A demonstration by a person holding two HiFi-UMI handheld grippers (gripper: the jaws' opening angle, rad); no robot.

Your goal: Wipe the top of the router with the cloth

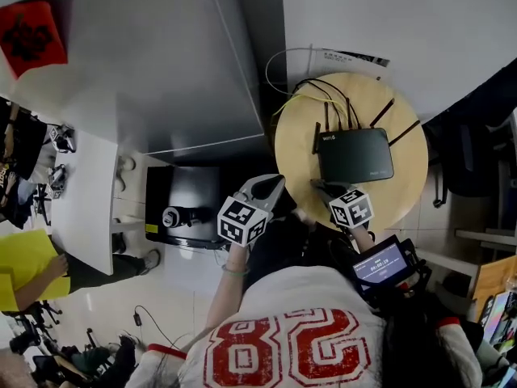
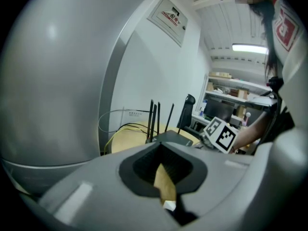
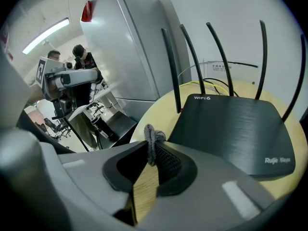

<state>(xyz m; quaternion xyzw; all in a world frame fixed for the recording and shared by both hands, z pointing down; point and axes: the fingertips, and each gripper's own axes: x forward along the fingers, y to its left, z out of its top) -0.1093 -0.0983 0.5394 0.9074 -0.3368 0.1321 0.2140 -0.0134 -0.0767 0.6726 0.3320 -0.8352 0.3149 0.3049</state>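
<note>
A black router (image 1: 355, 153) with several upright antennas lies on a round wooden table (image 1: 408, 192). In the right gripper view the router (image 3: 231, 129) fills the right side, just ahead of the jaws. My right gripper (image 3: 149, 162) is shut on a small bunch of grey cloth (image 3: 153, 139) that pokes up between its pads. It hovers over the table's near edge, left of the router's front corner (image 1: 321, 188). My left gripper (image 1: 271, 186) hangs off the table's left edge. It is shut with nothing in it (image 2: 163, 177). The router (image 2: 173, 137) stands beyond it.
Yellow and black cables (image 1: 311, 91) trail behind the router toward the white wall. A dark cabinet (image 1: 190, 204) stands on the floor left of the table, a white desk (image 1: 85, 200) further left. A black chair (image 1: 464, 160) is on the right. A person in yellow (image 1: 24, 269) sits at far left.
</note>
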